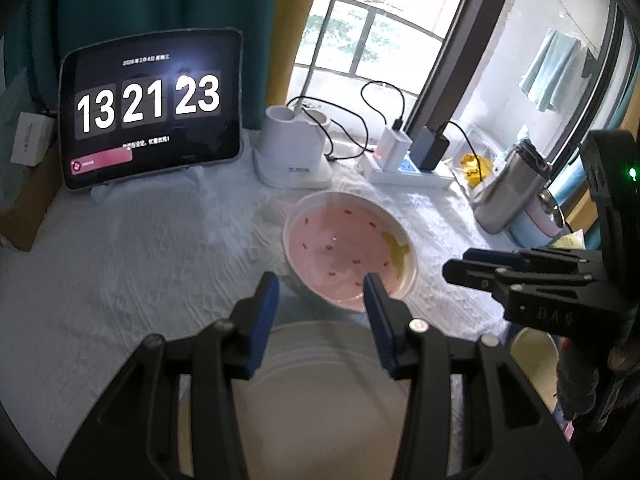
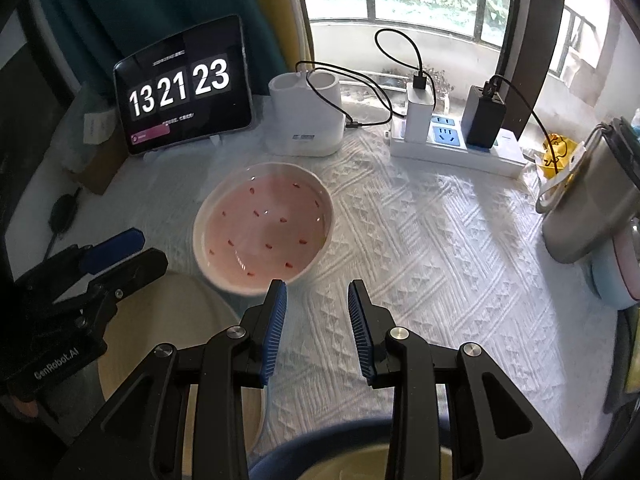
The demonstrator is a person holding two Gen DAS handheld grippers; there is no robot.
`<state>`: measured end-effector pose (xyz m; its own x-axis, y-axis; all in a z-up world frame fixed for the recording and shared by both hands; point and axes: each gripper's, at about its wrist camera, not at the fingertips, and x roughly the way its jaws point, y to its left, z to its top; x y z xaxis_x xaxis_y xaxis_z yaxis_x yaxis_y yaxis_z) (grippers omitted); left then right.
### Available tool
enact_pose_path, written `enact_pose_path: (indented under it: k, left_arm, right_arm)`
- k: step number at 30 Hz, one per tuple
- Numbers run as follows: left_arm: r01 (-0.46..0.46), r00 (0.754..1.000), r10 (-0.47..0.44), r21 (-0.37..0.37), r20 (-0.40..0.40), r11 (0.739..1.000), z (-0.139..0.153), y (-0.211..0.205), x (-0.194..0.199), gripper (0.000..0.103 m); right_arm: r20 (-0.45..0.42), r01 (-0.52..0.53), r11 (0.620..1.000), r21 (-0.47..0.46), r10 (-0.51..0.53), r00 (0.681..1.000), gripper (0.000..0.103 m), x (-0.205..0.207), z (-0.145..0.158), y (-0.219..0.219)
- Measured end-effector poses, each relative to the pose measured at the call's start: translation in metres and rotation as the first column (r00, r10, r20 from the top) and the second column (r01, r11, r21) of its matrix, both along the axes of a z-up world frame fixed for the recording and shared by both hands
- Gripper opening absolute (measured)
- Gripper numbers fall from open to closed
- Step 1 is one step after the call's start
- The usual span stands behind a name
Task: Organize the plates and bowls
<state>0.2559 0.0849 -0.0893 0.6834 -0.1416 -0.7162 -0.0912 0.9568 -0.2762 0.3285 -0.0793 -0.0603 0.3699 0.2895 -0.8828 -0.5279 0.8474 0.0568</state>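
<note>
A pink bowl [image 1: 344,248] with red specks and a white rim stands on the white cloth; in the right wrist view the pink bowl [image 2: 264,228] sits just beyond my fingertips. A cream plate [image 1: 320,364] lies under my left gripper [image 1: 321,285], which is open and holds nothing. The cream plate [image 2: 176,320] also shows at the left of the right wrist view, below the left gripper [image 2: 148,250]. My right gripper [image 2: 317,288] hovers open over bare cloth, right of the bowl's near rim. A dark blue-rimmed bowl [image 2: 340,448] is partly hidden beneath it. The right gripper [image 1: 456,263] appears right of the pink bowl.
At the back stand a tablet clock [image 2: 182,88], a white holder [image 2: 306,120] and a power strip [image 2: 456,148] with chargers and cables. A steel tumbler [image 2: 588,208] and a pale blue container [image 2: 616,276] crowd the right edge. The textured cloth [image 2: 440,248] covers the table.
</note>
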Motion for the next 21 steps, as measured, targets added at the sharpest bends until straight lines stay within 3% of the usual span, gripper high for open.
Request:
enact_pose_path:
  k: [21]
  left_arm:
    - [-0.028, 0.991, 0.018, -0.073, -0.132, 0.997, -0.039, 0.006, 0.044, 0.046]
  right_arm:
    - [-0.198, 0.126, 0.991, 0.031, -0.118, 0.973, 0.034, 0.063, -0.046, 0.014]
